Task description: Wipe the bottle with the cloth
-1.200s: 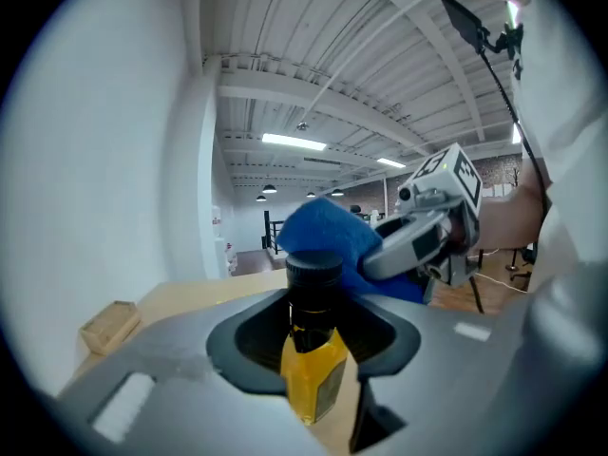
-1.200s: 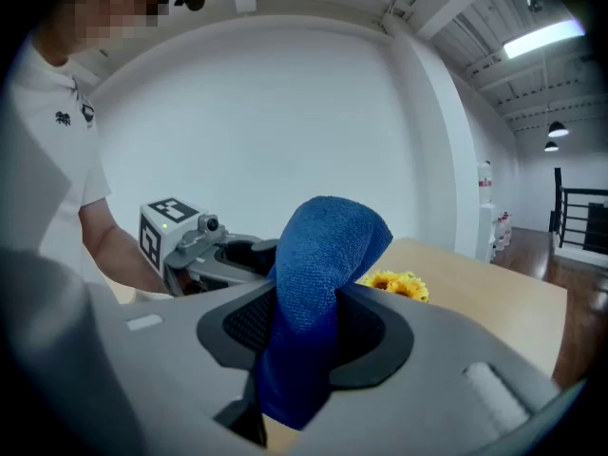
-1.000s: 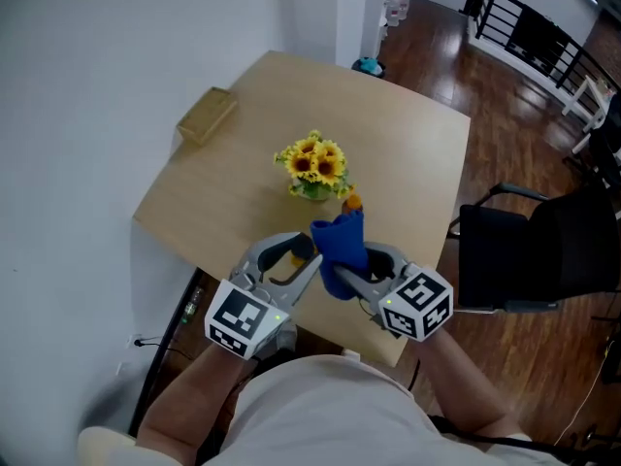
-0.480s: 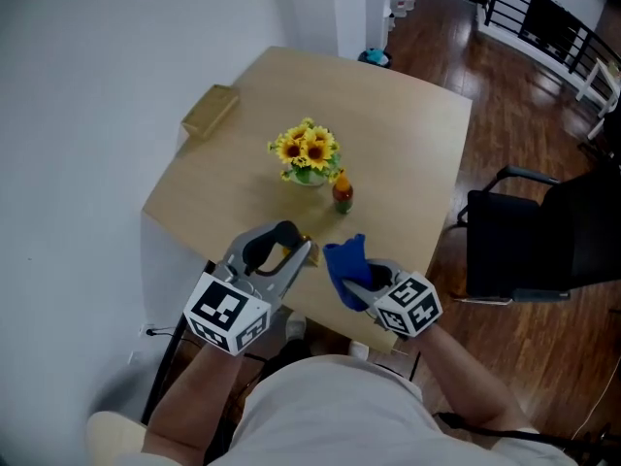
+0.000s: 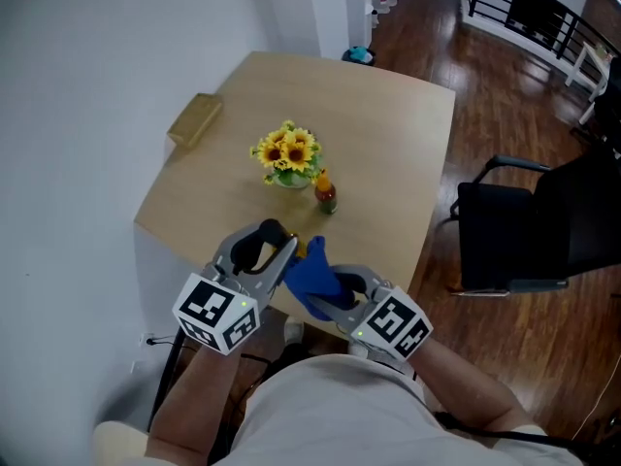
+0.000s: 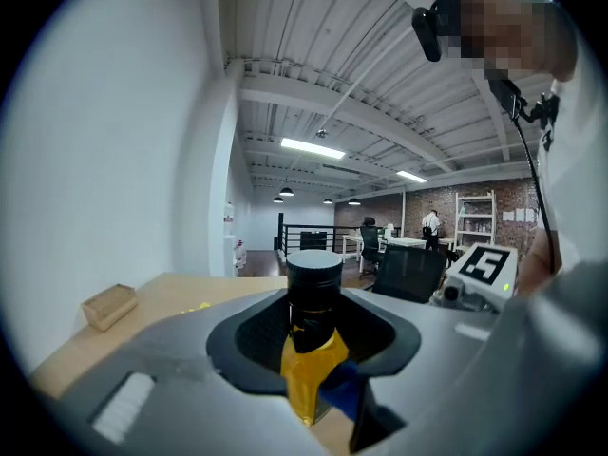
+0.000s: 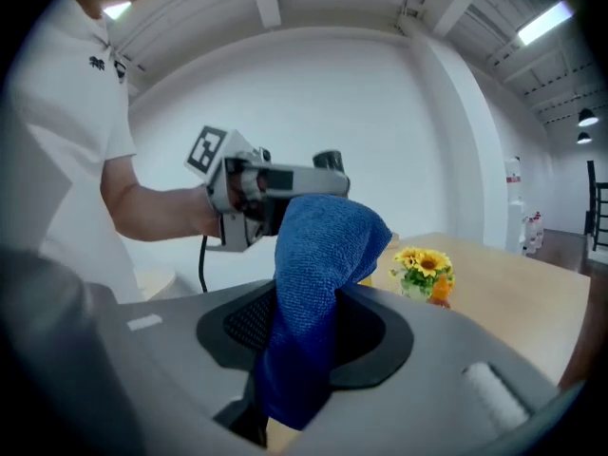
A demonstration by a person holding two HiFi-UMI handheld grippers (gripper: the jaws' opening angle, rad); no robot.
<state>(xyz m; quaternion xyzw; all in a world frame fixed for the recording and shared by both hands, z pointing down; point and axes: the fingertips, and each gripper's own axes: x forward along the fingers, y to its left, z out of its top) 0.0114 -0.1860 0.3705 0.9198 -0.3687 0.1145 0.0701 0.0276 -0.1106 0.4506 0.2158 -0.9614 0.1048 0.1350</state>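
Note:
My left gripper [image 5: 288, 251] is shut on a bottle of yellow liquid with a black cap [image 6: 313, 278], held upright over the table's near edge. In my right gripper [image 5: 325, 287] a blue cloth [image 5: 309, 272] is pinched; it stands up from the shut jaws [image 7: 318, 283]. The cloth reaches the left gripper's tip, and a blue fold [image 6: 342, 392] lies against the bottle's lower right side. From the right gripper view, the left gripper [image 7: 275, 186] shows just behind the cloth. A second small bottle [image 5: 326, 194] with orange contents stands on the table beside the flowers.
A pot of sunflowers [image 5: 284, 153] stands mid-table on the light wooden table [image 5: 388, 115]. A wooden box [image 5: 194, 119] lies near the far left edge by the white wall. A black chair [image 5: 534, 231] stands to the right on the wood floor.
The right gripper drew the cloth back from the small bottle by the flowers, then brought it left against the bottle in the left gripper. Both grippers sit lower and nearer me.

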